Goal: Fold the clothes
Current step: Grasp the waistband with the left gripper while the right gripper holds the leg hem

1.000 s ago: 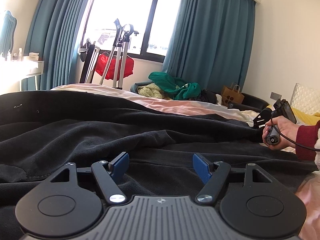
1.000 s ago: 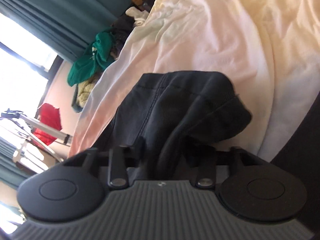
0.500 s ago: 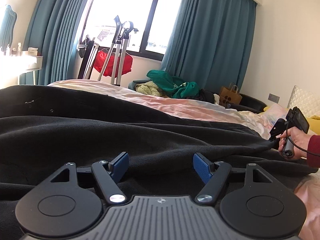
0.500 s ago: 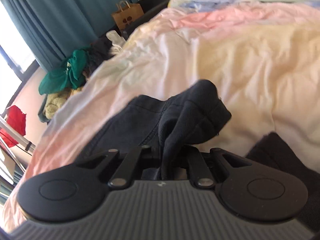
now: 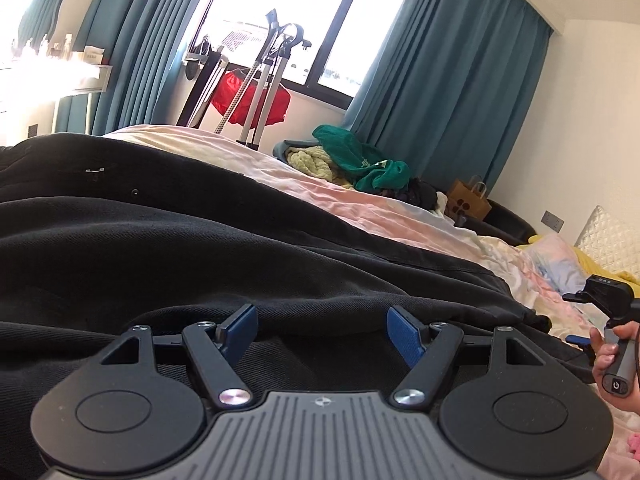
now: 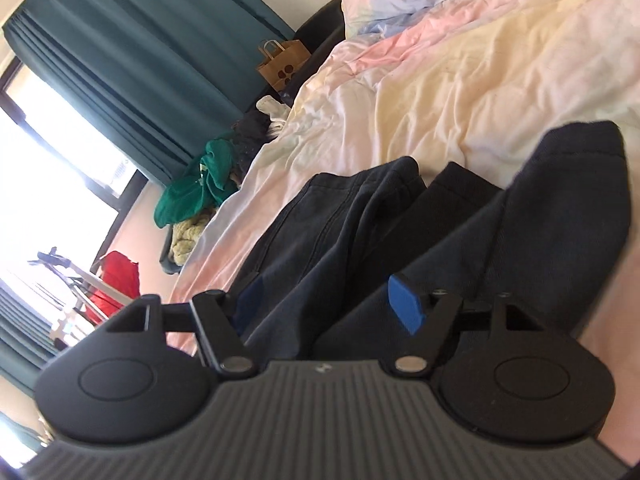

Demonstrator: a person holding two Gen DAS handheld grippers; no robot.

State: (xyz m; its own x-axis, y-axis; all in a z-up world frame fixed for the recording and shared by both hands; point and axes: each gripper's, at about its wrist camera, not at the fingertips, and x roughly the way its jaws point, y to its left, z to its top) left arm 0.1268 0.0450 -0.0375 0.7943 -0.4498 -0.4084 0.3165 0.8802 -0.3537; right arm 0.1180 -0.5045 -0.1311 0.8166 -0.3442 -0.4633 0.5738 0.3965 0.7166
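on the bed (image 6: 460,92), a black garment (image 5: 240,256) lies spread out. the right gripper (image 6: 326,298), clenched on a fold a moment ago, is opening, cloth loose between its jaws. the left gripper (image 5: 322,326) hovers released above it.

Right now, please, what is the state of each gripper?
Left gripper: open, holding nothing, above the black fabric garment.
Right gripper: jaws opening, the garment's fabric lies between them, not pressed.

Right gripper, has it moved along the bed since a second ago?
Yes. In the left wrist view the right gripper has shifted right, toward the quilted headboard. Its jaws are opening off the black garment.
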